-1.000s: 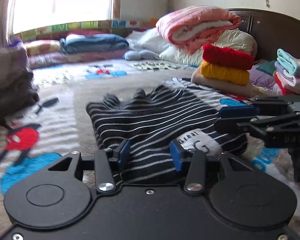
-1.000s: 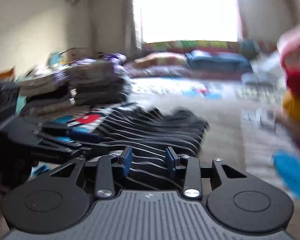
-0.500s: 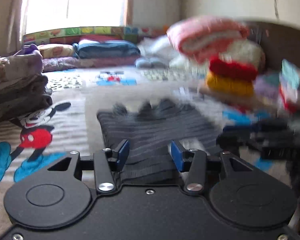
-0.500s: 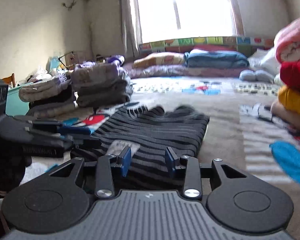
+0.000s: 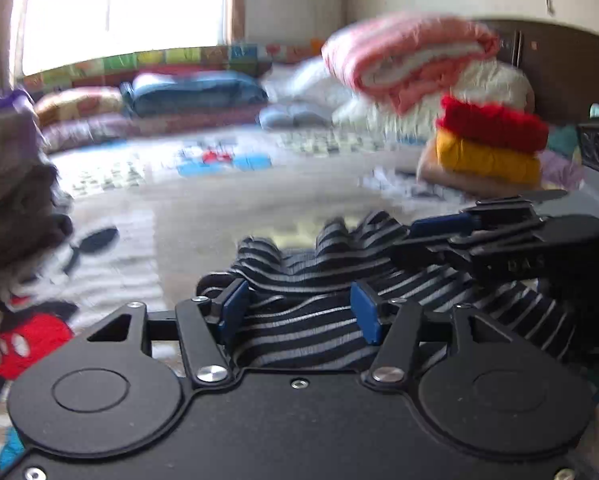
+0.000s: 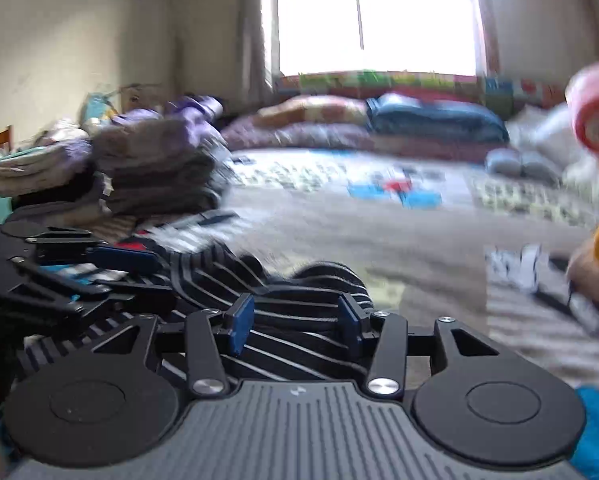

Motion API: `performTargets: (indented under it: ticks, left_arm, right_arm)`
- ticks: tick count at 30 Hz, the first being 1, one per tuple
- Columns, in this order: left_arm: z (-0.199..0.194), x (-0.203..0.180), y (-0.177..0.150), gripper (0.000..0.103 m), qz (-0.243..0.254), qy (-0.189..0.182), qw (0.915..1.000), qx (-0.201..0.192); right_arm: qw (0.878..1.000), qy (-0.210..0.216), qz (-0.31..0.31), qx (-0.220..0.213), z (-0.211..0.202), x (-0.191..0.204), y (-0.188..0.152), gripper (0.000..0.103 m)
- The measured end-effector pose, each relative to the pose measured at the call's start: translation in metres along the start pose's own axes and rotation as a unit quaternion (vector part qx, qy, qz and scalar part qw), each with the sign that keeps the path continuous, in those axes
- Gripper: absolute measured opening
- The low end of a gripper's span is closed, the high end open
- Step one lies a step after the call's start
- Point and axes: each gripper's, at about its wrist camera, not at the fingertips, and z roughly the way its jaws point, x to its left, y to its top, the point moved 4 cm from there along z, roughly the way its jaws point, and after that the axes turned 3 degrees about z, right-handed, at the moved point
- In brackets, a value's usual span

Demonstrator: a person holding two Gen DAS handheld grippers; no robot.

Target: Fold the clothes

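A black sweater with thin white stripes (image 5: pixel 299 272) lies bunched on the bed, its far edge in humps. My left gripper (image 5: pixel 299 312) sits low over its near part. The jaws are opening, striped cloth rises between the blue pads (image 5: pixel 235 308), and they do not press on it. My right gripper (image 6: pixel 295 320) stands the same way over the sweater (image 6: pixel 211 276), jaws opening with cloth between them. In each wrist view the other gripper reaches in from the side: the right gripper (image 5: pixel 443 226) and the left gripper (image 6: pixel 123 258).
A red and yellow folded stack (image 5: pixel 491 148) sits at the right under a pink blanket (image 5: pixel 411 56), near a dark headboard (image 5: pixel 559 64). Grey folded piles (image 6: pixel 155 176) stand at the left. The bed cover (image 5: pixel 219 208) runs on towards pillows (image 6: pixel 431 120) below the window.
Both grippers have moved forward over the sweater and their jaws stand wider. The sweater, flat before, is now bunched up between and ahead of the fingers.
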Motion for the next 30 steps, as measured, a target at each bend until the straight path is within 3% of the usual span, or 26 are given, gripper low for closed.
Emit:
performTargets:
  ticks: [3, 8, 12, 14, 16, 18, 20, 22, 24, 30]
  left_arm:
    - [0.005, 0.0, -0.006, 0.061, -0.002, 0.002, 0.9999, 0.01]
    - [0.007, -0.005, -0.01, 0.061, 0.012, 0.015, 0.9997, 0.017]
    - [-0.019, -0.001, -0.004, 0.065, -0.019, 0.05, 0.9984, -0.017]
    - [-0.033, 0.003, -0.002, 0.079, -0.049, 0.061, 0.9966, -0.027]
    - [-0.047, 0.009, -0.003, 0.087, -0.104, 0.056, 0.9928, -0.019]
    - [-0.059, 0.012, -0.005, 0.088, -0.143, 0.057, 0.9881, -0.001]
    - [-0.071, 0.007, -0.006, 0.088, -0.144, 0.07, 0.9866, 0.028]
    - [-0.082, 0.004, -0.006, 0.09, -0.157, 0.061, 0.9846, 0.045]
    - [-0.094, 0.006, -0.008, 0.091, -0.195, 0.053, 0.9781, 0.049]
    - [-0.107, 0.013, -0.033, 0.096, -0.323, -0.005, 0.9441, 0.065]
  right_arm:
    - [0.999, 0.015, 0.034, 0.011, 0.006, -0.009, -0.005, 0.048]
    - [0.999, 0.011, 0.025, 0.021, 0.011, -0.004, -0.01, 0.048]
    - [0.999, 0.011, 0.05, -0.018, -0.019, -0.01, -0.003, 0.047]
    - [0.996, 0.0, 0.078, -0.036, -0.048, -0.012, 0.0, 0.05]
    - [0.993, 0.001, 0.119, -0.013, -0.067, -0.017, -0.009, 0.055]
    - [0.984, 0.006, 0.181, 0.001, -0.084, -0.026, -0.024, 0.056]
    - [0.963, 0.024, 0.268, -0.003, -0.099, -0.037, -0.042, 0.059]
    - [0.946, 0.041, 0.321, -0.012, -0.109, -0.036, -0.056, 0.072]
    - [0.932, 0.058, 0.357, -0.017, -0.116, -0.032, -0.066, 0.074]
    - [0.919, 0.088, 0.383, -0.021, -0.12, -0.014, -0.07, 0.082]
